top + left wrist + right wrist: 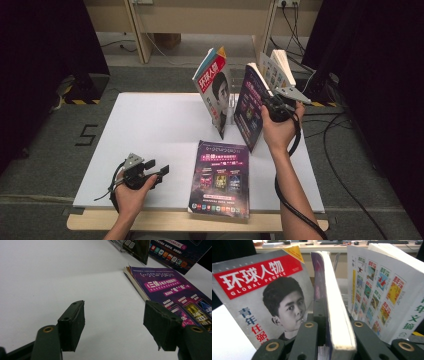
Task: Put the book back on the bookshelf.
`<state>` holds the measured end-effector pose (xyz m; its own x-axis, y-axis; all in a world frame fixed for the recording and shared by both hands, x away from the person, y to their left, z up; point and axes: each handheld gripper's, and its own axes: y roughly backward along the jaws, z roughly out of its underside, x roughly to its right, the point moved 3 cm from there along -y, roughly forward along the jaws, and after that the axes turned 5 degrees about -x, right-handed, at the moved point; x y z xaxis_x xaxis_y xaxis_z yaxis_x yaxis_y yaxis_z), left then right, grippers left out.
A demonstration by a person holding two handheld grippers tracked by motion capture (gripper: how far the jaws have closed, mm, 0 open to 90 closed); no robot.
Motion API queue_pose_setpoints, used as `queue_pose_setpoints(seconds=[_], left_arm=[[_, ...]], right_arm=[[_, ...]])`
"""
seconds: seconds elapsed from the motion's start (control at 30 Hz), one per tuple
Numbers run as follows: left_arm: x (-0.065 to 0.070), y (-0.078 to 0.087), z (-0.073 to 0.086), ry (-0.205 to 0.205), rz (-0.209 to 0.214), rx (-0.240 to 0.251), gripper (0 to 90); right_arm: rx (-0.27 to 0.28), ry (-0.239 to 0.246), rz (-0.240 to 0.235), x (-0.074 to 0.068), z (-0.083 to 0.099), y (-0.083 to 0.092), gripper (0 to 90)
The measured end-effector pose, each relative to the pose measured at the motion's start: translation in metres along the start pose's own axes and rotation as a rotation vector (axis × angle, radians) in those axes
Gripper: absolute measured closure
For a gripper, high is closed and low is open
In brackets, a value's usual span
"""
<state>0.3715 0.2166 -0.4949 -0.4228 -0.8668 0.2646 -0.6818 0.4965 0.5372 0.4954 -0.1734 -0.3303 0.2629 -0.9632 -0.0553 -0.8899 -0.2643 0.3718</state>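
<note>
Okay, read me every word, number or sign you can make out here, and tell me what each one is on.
"环球人物" and "GLOBAL PEOPLE": red banner of the standing magazine.
"青年": blue characters lower on that cover; the red ones under them are cut off.
"三体": pink banner on the flat purple magazine; its other print is too small to read.
"5": black mark on the floor.
"文摘": green characters on the white booklet; its small cover pictures are unreadable.
</note>
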Motion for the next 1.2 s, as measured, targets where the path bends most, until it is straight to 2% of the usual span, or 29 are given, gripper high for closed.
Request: queue_pose_setpoints(seconds=[0.63,0.8,1.0,1.2], left_arm=[[-0.001,0.0,0.0,-0.002,-0.001,-0.002,33.0],[-0.001,0.0,0.0,-0.004,-0.003,0.001,33.1],[-0.001,0.001,0.0,-0.006,-0.001,0.001,33.1],[-0.001,0.0,0.0,-0.003,0.0,0.002,33.1]], right_arm=[[0.059,0.006,-0.005,-0.006,-0.015,-0.006,82.9],[0.06,0.009,0.007,-0.006,-0.023,-0.009,82.9],[0.056,-0.008,0.007,-0.006,-0.022,-0.014,82.9],[0.062,0.003,0.012,-0.006,-0.024,-0.017,82.9]])
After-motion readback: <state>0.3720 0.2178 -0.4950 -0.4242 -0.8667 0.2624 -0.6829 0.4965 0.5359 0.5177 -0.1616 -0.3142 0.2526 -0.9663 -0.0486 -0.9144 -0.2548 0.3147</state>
